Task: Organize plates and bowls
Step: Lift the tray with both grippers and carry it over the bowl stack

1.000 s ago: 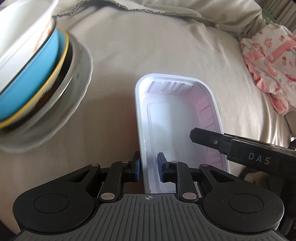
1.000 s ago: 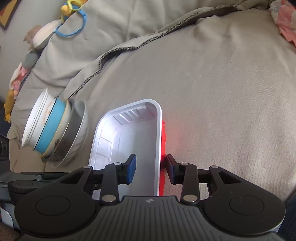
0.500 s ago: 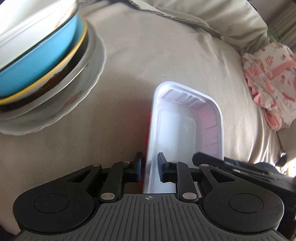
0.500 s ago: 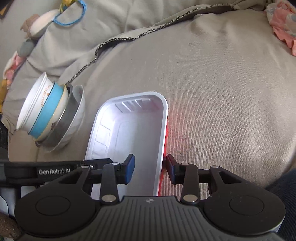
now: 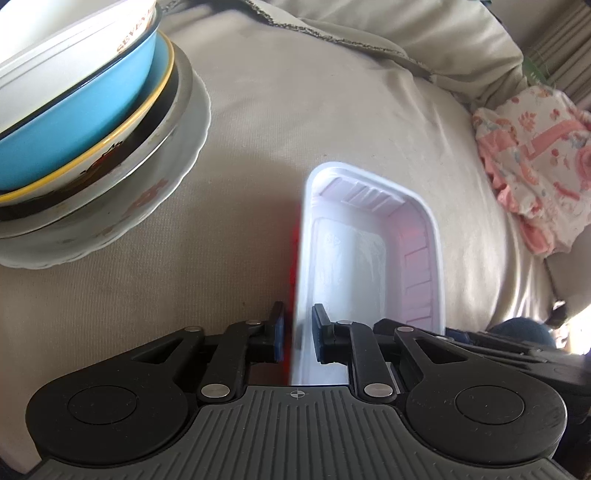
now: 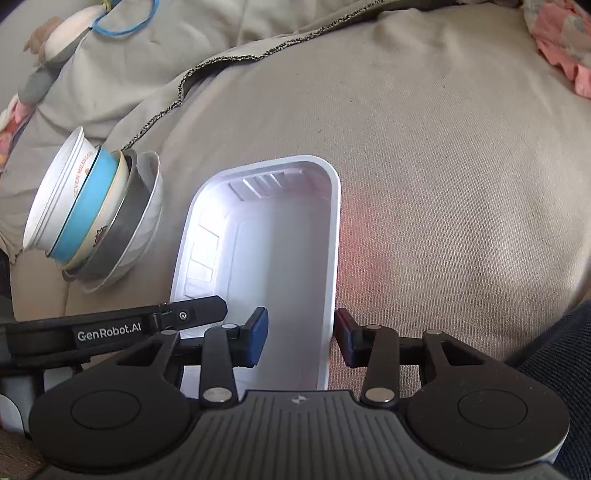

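A white rectangular tray with a red outside (image 5: pixel 373 251) is held over a beige cushion. My left gripper (image 5: pixel 298 338) is shut on its left wall. My right gripper (image 6: pixel 300 336) straddles the tray's right wall (image 6: pixel 332 258); its jaws stand apart, the outer pad against the wall, the inner pad clear of it. A tilted stack of bowls (image 5: pixel 74 122), white, blue, patterned, steel and a white plate, sits at the upper left in the left wrist view and at the left in the right wrist view (image 6: pixel 92 214).
A pink patterned cloth (image 5: pixel 532 147) lies at the right on the cushion. A frayed blanket edge (image 6: pixel 229 59) runs across the back. Soft toys with a blue ring (image 6: pixel 122 18) lie at the far left. My left gripper's body (image 6: pixel 110 326) crosses the lower left.
The tray and both grippers have moved toward the bowl stack, which looms larger at left. The right gripper's jaws have widened slightly around the tray's wall.
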`<state>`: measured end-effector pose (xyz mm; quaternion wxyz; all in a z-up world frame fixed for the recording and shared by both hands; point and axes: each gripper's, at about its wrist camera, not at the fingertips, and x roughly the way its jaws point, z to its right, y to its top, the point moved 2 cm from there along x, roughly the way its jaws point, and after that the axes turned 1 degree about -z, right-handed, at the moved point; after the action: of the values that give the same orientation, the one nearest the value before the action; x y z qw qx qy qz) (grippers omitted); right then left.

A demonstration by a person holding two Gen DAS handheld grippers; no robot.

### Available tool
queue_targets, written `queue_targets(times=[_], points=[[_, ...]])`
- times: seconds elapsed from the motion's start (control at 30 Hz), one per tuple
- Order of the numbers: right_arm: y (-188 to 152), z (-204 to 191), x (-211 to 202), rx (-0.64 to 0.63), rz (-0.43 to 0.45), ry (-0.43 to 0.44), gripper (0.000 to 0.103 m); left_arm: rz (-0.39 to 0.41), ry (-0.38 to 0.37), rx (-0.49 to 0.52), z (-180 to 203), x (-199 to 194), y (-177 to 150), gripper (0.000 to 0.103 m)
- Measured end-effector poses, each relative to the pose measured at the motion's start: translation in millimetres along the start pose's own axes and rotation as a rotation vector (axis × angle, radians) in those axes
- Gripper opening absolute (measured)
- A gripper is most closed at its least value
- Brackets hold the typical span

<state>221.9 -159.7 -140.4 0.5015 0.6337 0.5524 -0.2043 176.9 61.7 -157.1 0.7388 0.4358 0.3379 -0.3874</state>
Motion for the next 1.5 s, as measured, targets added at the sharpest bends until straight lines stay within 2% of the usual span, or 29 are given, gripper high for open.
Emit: queue_targets(times=[0.07, 0.13, 0.23, 0.27, 0.37, 0.47, 0.57, 0.67, 0.83, 0.9, 1.03, 1.17, 1.3, 1.4, 1.5], points=[[3, -6, -8, -0.019, 0.024, -0.01, 0.038, 0.028, -0.016, 0.012, 4, -11, 4, 0.02], [10, -19, -31, -0.083, 0.105, -0.022, 0.038, 0.096, -0.055, 0.025, 8, -35, 10, 0.021], [32, -49, -76, -0.154, 0.232, -0.009, 0.039, 0.196, -0.123, 0.032, 12, -89, 33, 0.021], [43, -61, -91, -0.175, 0.273, 0.003, 0.039, 0.255, -0.131, 0.05, 12, -112, 42, 0.021], [73, -105, -127, -0.25, 0.363, 0.065, 0.039, 0.432, -0.106, 0.091, 3, -178, 60, 0.023], [92, -152, -135, -0.299, 0.39, 0.142, 0.039, 0.495, -0.066, 0.071, -24, -213, 65, 0.024], [99, -195, -118, -0.344, 0.38, 0.166, 0.039, 0.499, -0.021, 0.032, -58, -218, 65, 0.023], [98, -224, -83, -0.37, 0.327, 0.153, 0.039, 0.461, -0.014, -0.04, -94, -199, 66, 0.023], [103, -233, -16, -0.344, 0.214, 0.094, 0.039, 0.426, -0.087, -0.134, -132, -164, 80, 0.028], [110, -228, -1, -0.327, 0.208, 0.075, 0.039, 0.432, -0.121, -0.152, -137, -156, 88, 0.029], [123, -219, 7, -0.279, 0.175, 0.09, 0.038, 0.457, -0.185, -0.189, -149, -153, 94, 0.029], [114, -226, -6, -0.318, 0.195, 0.107, 0.038, 0.479, -0.233, -0.2, -162, -169, 83, 0.028], [104, -236, -6, -0.323, 0.168, 0.126, 0.038, 0.483, -0.211, -0.188, -164, -178, 71, 0.028], [99, -239, 2, -0.332, 0.173, 0.065, 0.038, 0.471, -0.197, -0.205, -167, -169, 70, 0.027], [97, -239, 3, -0.317, 0.184, 0.039, 0.038, 0.48, -0.218, -0.221, -172, -168, 69, 0.026]])
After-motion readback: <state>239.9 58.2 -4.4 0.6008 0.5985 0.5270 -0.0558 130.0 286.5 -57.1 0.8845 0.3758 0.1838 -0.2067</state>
